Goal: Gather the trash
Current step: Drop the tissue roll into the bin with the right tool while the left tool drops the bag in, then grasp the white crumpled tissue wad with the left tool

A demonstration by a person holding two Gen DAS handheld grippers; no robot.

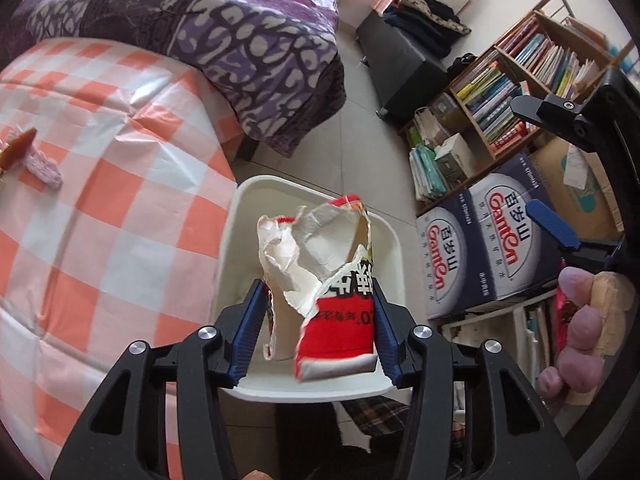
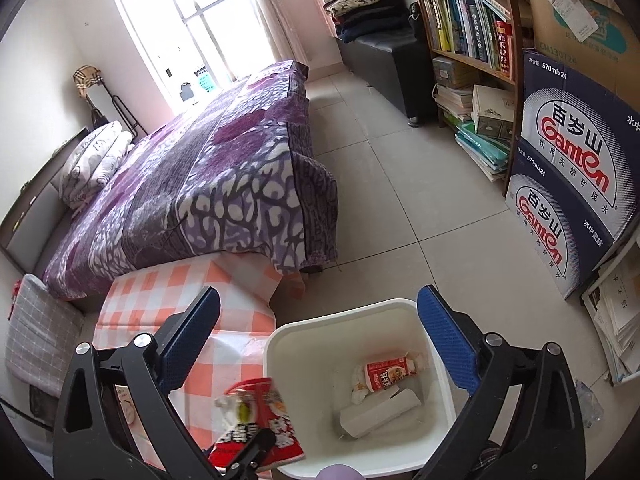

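left tongs (image 1: 318,320): we held the torn red-and-white wrapper (image 1: 336,280) between our blue pads, right pad on it, left pad's contact not clear, above the white bin (image 1: 248,216).
right tongs (image 2: 320,340): ours stood wide, nothing between the pads, over the bin's rim.
bin contents: we saw a red packet (image 2: 390,374) and a white box (image 2: 378,412) on its floor.
desk (image 1: 100,200): our checked cloth lay just beside the bin.
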